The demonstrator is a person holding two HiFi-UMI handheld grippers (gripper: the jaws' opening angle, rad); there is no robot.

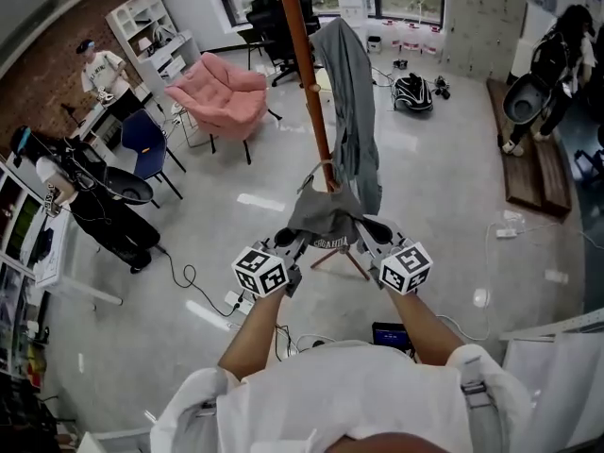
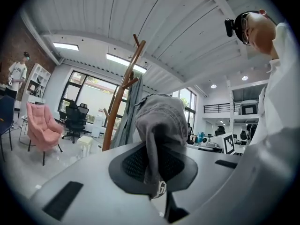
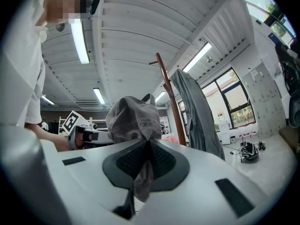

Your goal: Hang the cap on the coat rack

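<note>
Right now you hold the cap [image 1: 326, 217] between both tools, out in front of your chest and near the coat rack [image 1: 304, 59]; whether the two touch cannot be told. Your left gripper [image 2: 157, 175] is pressed together on a fold of the cap's grey cloth, and your right gripper [image 3: 142, 168] pinches another fold on the opposite side. Each gripper view shows fabric trapped between the jaws and bulging above them. Gripping at two points seems meant to spread the crown, so that an opening can drop over a peg instead of hanging limp. The wooden pole rises ahead with short pegs [image 2: 137, 43] branching near its top. A grey garment [image 1: 354, 111] already drapes down one side, so a free peg is probably the one to aim for. Judged from the gripper views, the cap sits below those pegs, so you likely need to lift it and bring it closer before either claw lets go.
</note>
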